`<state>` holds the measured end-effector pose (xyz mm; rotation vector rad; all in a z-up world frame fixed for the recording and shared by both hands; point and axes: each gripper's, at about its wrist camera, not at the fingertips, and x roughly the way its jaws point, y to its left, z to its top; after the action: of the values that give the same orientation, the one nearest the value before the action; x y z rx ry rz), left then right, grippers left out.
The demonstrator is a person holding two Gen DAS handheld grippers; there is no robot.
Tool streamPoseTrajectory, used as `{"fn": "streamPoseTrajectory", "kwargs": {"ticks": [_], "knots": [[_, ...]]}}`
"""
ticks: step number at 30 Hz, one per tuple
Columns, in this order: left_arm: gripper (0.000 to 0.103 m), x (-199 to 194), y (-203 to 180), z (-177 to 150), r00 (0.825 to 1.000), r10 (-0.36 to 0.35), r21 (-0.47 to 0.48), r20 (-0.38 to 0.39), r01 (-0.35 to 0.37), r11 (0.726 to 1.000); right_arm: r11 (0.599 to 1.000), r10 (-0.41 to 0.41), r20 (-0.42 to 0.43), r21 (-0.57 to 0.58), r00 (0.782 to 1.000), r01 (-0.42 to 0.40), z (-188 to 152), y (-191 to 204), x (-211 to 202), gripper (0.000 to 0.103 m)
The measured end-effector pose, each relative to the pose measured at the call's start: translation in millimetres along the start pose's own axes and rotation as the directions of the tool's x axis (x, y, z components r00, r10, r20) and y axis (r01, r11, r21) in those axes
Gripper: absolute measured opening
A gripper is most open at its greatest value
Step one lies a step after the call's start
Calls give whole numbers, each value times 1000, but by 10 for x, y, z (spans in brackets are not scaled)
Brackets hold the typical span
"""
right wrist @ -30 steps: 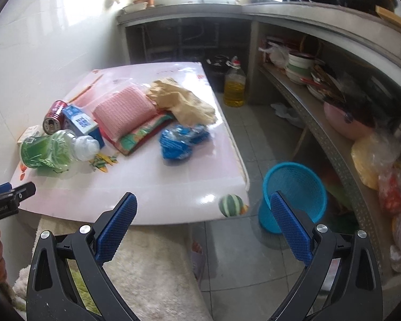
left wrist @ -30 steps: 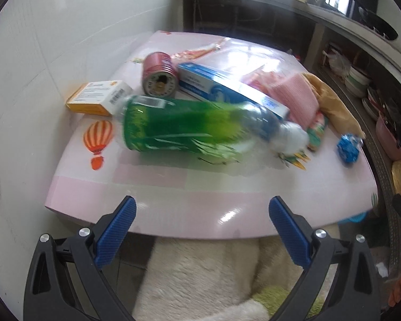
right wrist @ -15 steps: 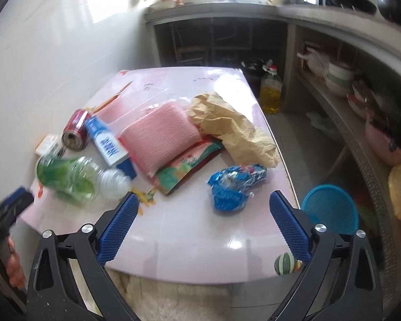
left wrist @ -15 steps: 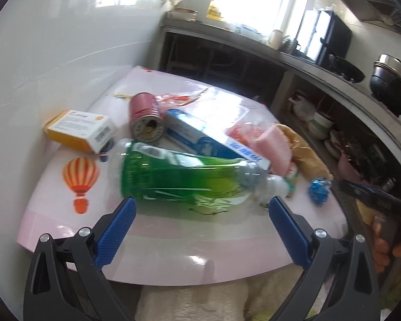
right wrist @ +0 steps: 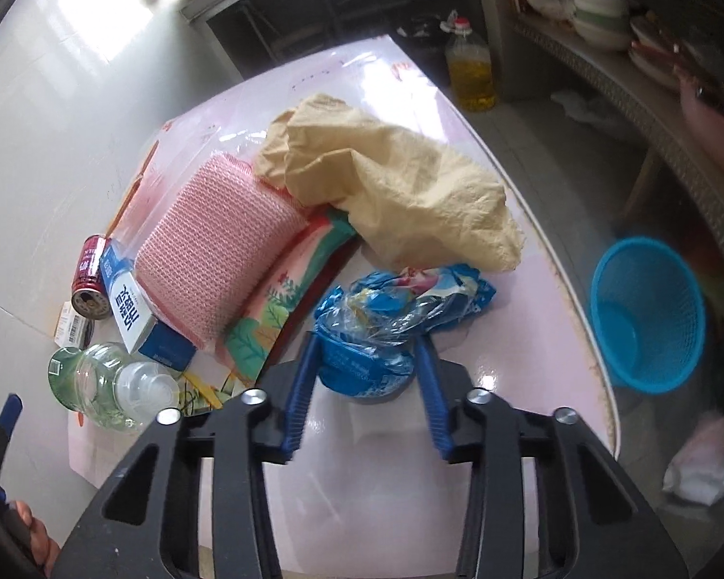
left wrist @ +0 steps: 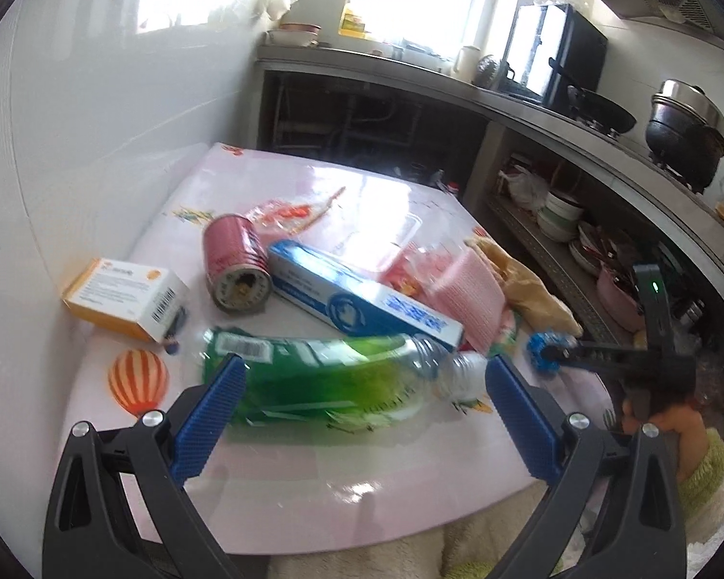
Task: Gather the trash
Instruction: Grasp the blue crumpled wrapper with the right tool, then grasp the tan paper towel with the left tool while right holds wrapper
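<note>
Since the earlier frame, right gripper [right wrist: 366,359] has descended onto the blue wrapper [right wrist: 396,323], lower centre on the table [right wrist: 531,309]; its jaws are closing, pads touching the wrapper. Left gripper [left wrist: 362,381] hovers spread above the green bottle [left wrist: 323,376].

Both grippers were the same build: matte black plastic frames with triangular cutouts in the arms and round silver screws at the pivots. Left gripper [left wrist: 359,386] had two ribbed blue pads [left wrist: 212,415] on angled black fingers, one silver screw on each inner arm and one on each outer arm. Right gripper [right wrist: 367,371] matched it, with ribbed blue pads [right wrist: 301,386] and four silver screws across the linkage. Seen from the left camera, the right gripper's body was a black housing with a small green light lit on top. The person's right hand [left wrist: 671,434] wore a fuzzy sleeve [left wrist: 704,482], pale yellow-green with cream.
</note>
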<state>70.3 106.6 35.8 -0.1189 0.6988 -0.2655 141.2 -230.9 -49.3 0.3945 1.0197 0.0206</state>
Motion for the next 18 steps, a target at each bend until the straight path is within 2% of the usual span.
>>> {"fn": "streamPoseTrajectory", "kwargs": {"ticks": [4,9,15,18], "knots": [[97,45,37,206,1000,5,-16,9,-4,1000,1000,28,-26,-3,999,-28,4,-7,-32,21],[97,188,-198,499,996,-88,8,7,88,996,996,80,-51,35,996,-78,-14,-122,-96,16],[96,525,-901,885,971,-237,135,-42,241,961,993,103,-55,57,993,-100,-49,-271,-151,13],[93,836,-1339,1056,959,-258,209,-121,278,937,993,103,-49,64,994,-99,-71,-317,-191,13]]}}
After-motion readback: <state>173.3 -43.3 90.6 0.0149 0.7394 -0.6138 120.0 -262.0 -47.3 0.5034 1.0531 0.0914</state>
